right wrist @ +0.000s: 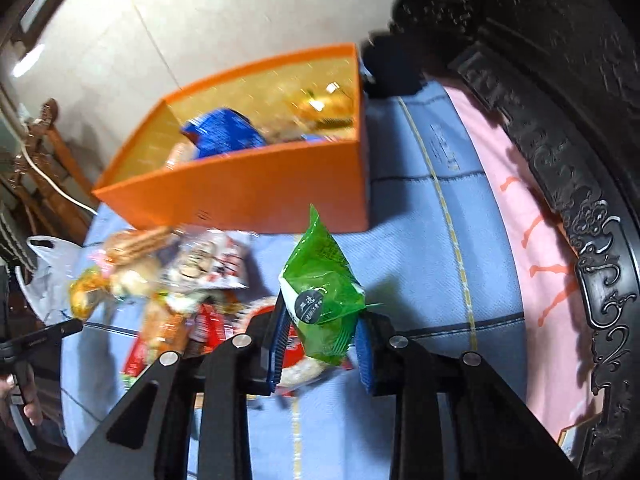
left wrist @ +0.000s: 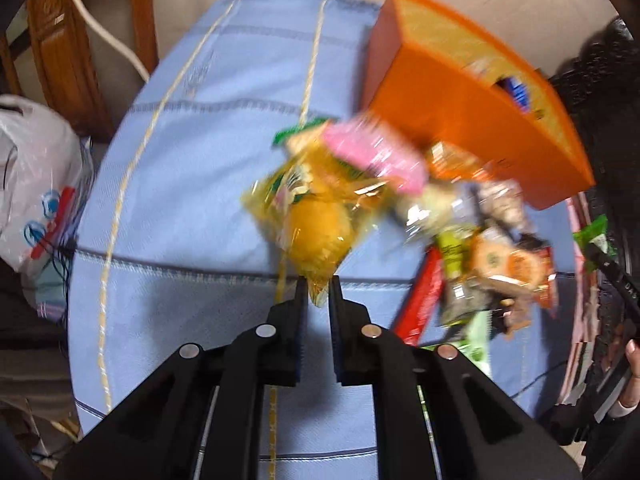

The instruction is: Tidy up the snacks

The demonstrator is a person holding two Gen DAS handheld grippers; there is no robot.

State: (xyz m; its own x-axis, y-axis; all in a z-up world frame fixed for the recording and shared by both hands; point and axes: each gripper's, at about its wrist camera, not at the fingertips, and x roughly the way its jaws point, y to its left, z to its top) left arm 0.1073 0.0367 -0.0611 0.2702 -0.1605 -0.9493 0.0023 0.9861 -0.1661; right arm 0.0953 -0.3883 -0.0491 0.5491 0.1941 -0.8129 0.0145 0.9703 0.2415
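Note:
My left gripper (left wrist: 319,285) is shut on the lower corner of a clear yellow snack bag (left wrist: 316,216), which hangs lifted above the blue cloth. A pile of mixed snack packets (left wrist: 480,248) lies to its right, in front of an open orange box (left wrist: 460,120) holding a blue packet (left wrist: 518,92). In the right wrist view my right gripper (right wrist: 322,332) is shut on a green snack packet (right wrist: 320,292), held upright just in front of the orange box (right wrist: 248,196). The blue packet (right wrist: 224,132) and other snacks lie inside it. The snack pile (right wrist: 180,280) sits to the left.
A light blue tablecloth (left wrist: 192,184) covers the table, with a pink cloth (right wrist: 532,240) at its right edge beside dark carved furniture (right wrist: 580,160). A wooden chair (left wrist: 60,40) and a white plastic bag (left wrist: 36,184) stand beyond the table's left edge.

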